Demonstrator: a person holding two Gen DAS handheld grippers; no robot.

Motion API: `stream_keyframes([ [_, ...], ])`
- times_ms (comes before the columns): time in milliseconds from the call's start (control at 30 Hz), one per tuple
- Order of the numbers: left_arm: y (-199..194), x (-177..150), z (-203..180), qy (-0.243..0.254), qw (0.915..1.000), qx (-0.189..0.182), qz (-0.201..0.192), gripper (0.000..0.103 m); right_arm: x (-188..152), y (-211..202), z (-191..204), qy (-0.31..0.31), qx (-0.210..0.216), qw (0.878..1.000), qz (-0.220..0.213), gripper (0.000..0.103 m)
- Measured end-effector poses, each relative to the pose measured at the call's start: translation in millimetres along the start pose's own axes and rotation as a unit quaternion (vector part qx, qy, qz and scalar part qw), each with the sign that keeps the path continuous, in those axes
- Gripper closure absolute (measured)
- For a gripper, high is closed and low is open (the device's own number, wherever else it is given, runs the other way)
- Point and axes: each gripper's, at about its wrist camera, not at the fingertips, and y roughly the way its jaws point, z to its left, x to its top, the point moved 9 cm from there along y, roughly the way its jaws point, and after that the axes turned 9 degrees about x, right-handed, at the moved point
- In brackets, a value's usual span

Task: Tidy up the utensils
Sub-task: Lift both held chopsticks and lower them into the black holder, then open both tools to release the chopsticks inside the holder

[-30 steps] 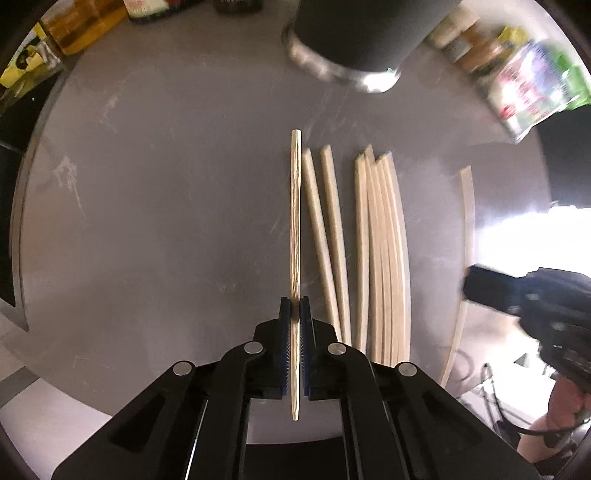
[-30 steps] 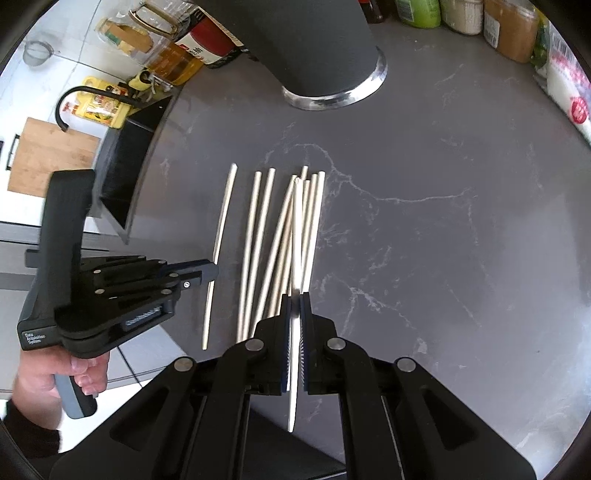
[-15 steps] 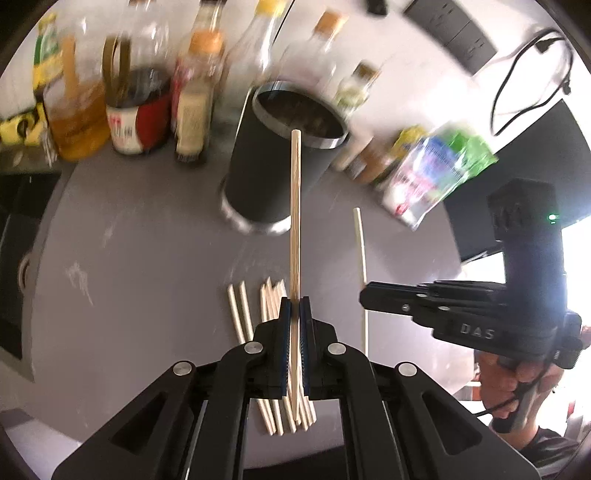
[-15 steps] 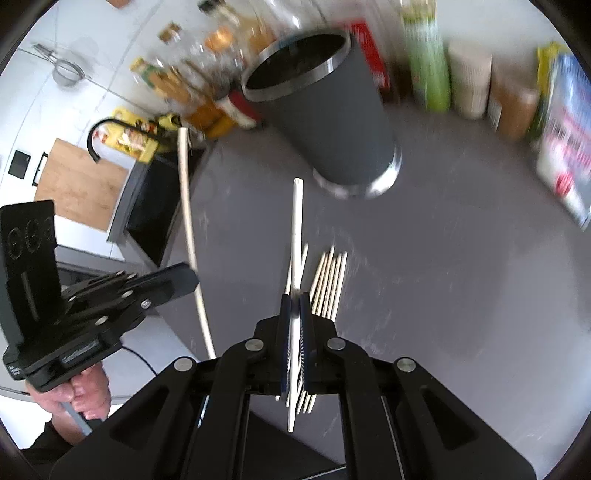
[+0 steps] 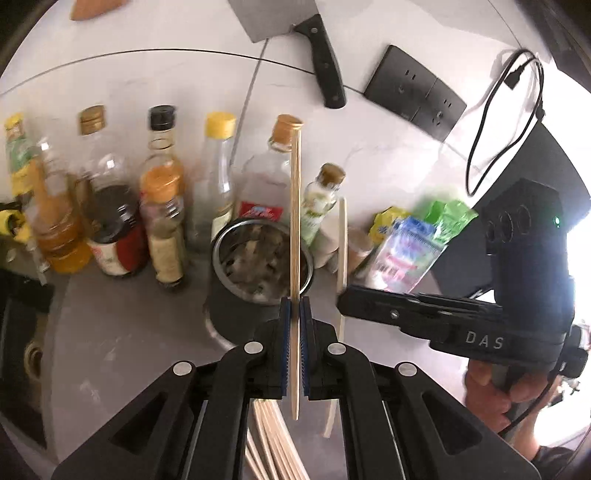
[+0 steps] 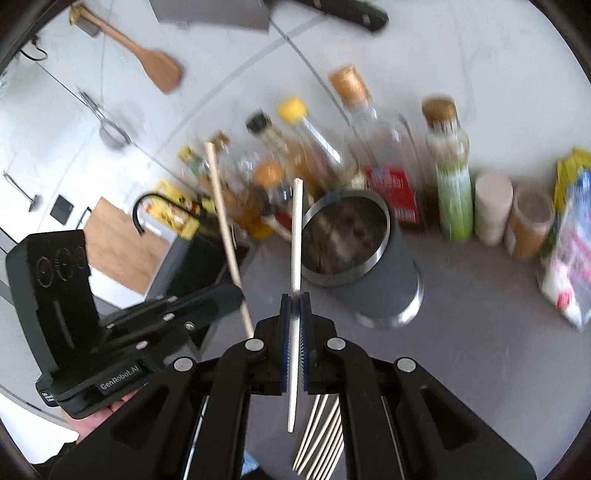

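Observation:
My left gripper (image 5: 294,306) is shut on a wooden chopstick (image 5: 294,206) that stands upright in front of the dark steel-rimmed holder cup (image 5: 258,258). My right gripper (image 6: 294,302) is shut on a pale chopstick (image 6: 296,236), held upright just left of the same cup (image 6: 354,251). In the left wrist view the right gripper (image 5: 341,295) shows at the right with its chopstick (image 5: 341,240). In the right wrist view the left gripper (image 6: 238,293) shows at the left with its chopstick (image 6: 223,206). Several more chopsticks (image 6: 319,435) lie on the grey counter below.
A row of sauce and oil bottles (image 5: 162,206) stands behind the cup. Snack bags (image 5: 410,243) and jars (image 6: 493,210) stand to its right. A cleaver (image 5: 295,33), a wooden spatula (image 6: 147,55) and wall sockets (image 5: 413,88) are on the wall.
Both grippers have lifted their chopsticks off the counter and tilted upward, so the cup's open mouth and the back wall are now in view.

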Motion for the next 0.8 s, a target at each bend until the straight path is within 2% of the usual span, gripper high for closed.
stream_keyframes([
  [167, 5.7, 29.0, 1.1, 0.001, 0.9992, -0.005, -0.039, 0.099, 36.1, -5.5, -1.4, -0.042, 0.002, 0.998, -0.040, 0.097],
  [267, 3.4, 46.7, 2.8, 0.007, 0.9968, 0.002, -0.080, 0.099, 54.7, -7.1, -0.7, -0.056, 0.005, 0.997, -0.060, 0.097],
  [333, 8.0, 54.2, 4.3, 0.010, 0.9965, 0.016, -0.082, 0.099, 68.1, -10.3, 1.4, -0.069, 0.003, 0.994, -0.084, 0.097],
  [400, 10.9, 61.0, 4.2, 0.001, 0.9959, 0.003, -0.090, 0.099, 76.8, -15.6, 2.5, -0.079, -0.001, 0.991, -0.112, 0.097],
  [500, 14.2, 65.8, 4.9, 0.008, 0.9940, 0.013, -0.108, 0.099, 87.2, -13.6, -3.3, -0.106, -0.045, 0.981, -0.156, 0.097],
  [633, 22.6, 64.6, 10.0, 0.011, 0.9898, 0.038, -0.137, 0.099, 85.0, 4.0, -22.6, -0.098, -0.058, 0.982, -0.151, 0.097],
  [767, 34.0, 56.4, 21.2, -0.007, 0.9889, 0.052, -0.139, 0.098, 73.8, 20.2, -35.9, -0.089, -0.050, 0.986, -0.128, 0.096],
  [800, 36.8, 54.4, 23.8, -0.011, 0.9891, 0.057, -0.136, 0.098, 71.1, 22.9, -40.2, -0.084, -0.054, 0.988, -0.122, 0.085],
])
